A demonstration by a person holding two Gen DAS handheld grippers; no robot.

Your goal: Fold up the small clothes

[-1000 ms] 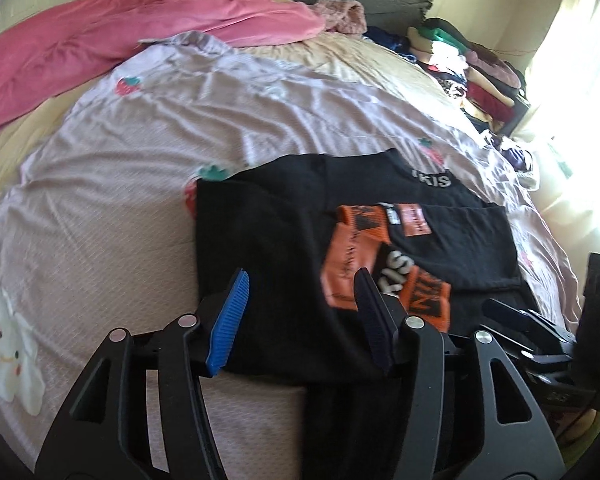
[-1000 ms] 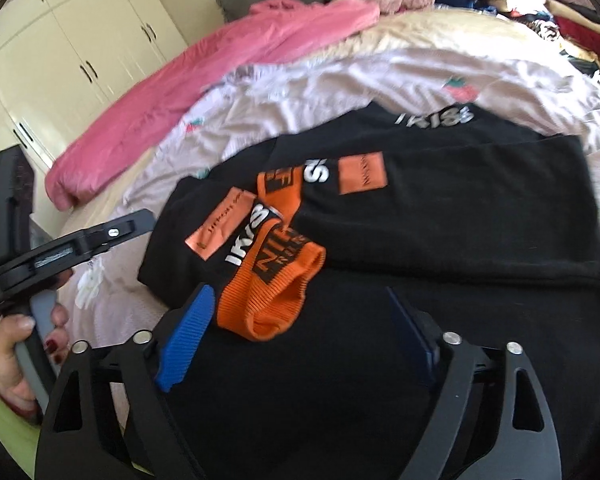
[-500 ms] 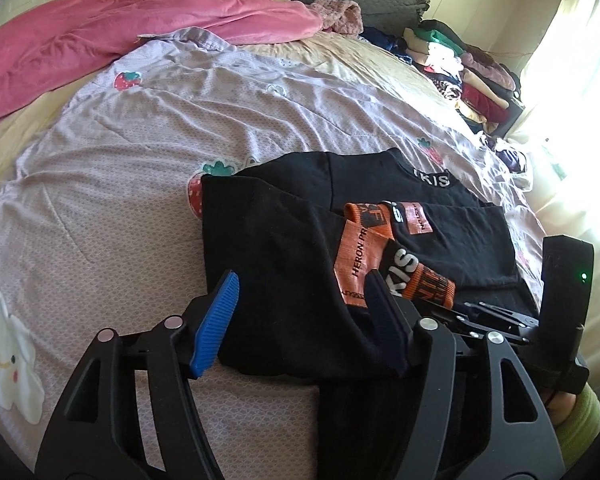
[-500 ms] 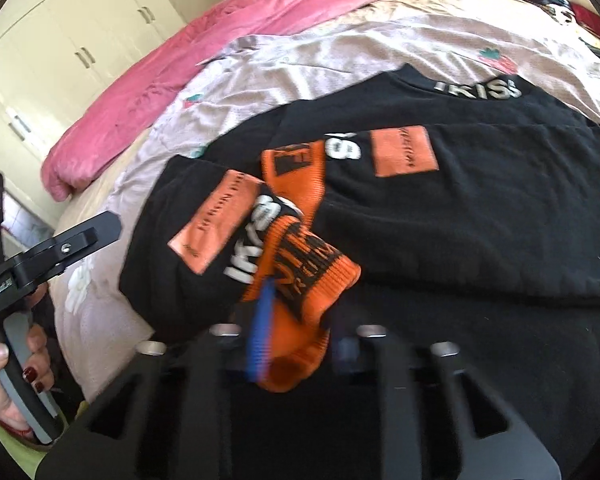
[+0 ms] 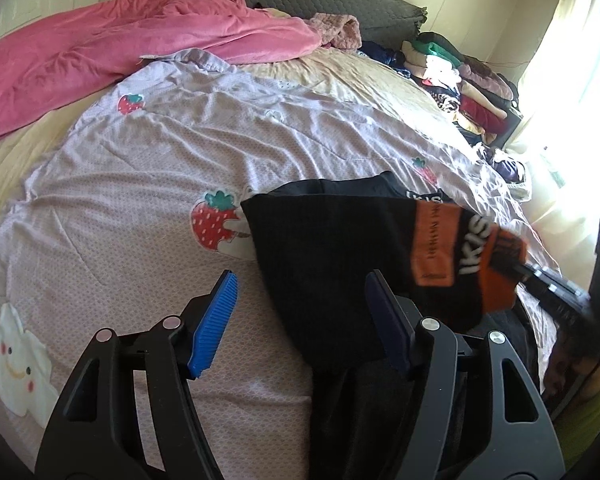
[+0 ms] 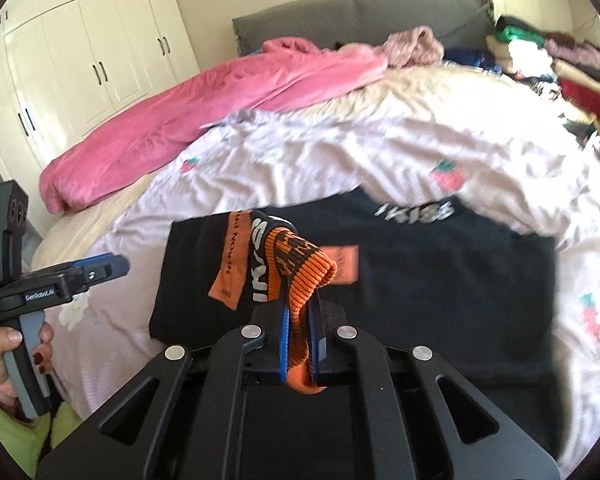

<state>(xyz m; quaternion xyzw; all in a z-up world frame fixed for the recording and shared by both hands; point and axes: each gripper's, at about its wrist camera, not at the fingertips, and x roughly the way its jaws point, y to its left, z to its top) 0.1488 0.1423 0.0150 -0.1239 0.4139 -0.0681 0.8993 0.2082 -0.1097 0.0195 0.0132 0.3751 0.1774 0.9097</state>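
Note:
A black garment [image 6: 440,280] with white lettering lies partly folded on the bed. Its sleeve ends in an orange ribbed cuff [image 6: 304,256]. My right gripper [image 6: 302,304] is shut on that cuff and holds it above the garment, so the sleeve [image 5: 320,248] hangs stretched and lifted. In the left wrist view the cuff [image 5: 500,264] and the right gripper [image 5: 540,276] are at the right, blurred. My left gripper [image 5: 300,280] is open just above the sheet at the garment's left edge. The black cloth shows by its right finger [image 5: 384,312], and neither pad presses on it.
The lilac strawberry-print sheet [image 5: 180,160] covers the bed. A pink blanket [image 5: 120,52] lies along the far left. Folded clothes [image 5: 460,84] are stacked at the far right by the grey headboard [image 6: 340,20]. A hand [image 6: 4,356] holds the left gripper [image 6: 112,266].
My right gripper closed on the orange cuff and rose with it, pulling the sleeve up off the garment. The left gripper's jaws widened a little and it stayed in place.

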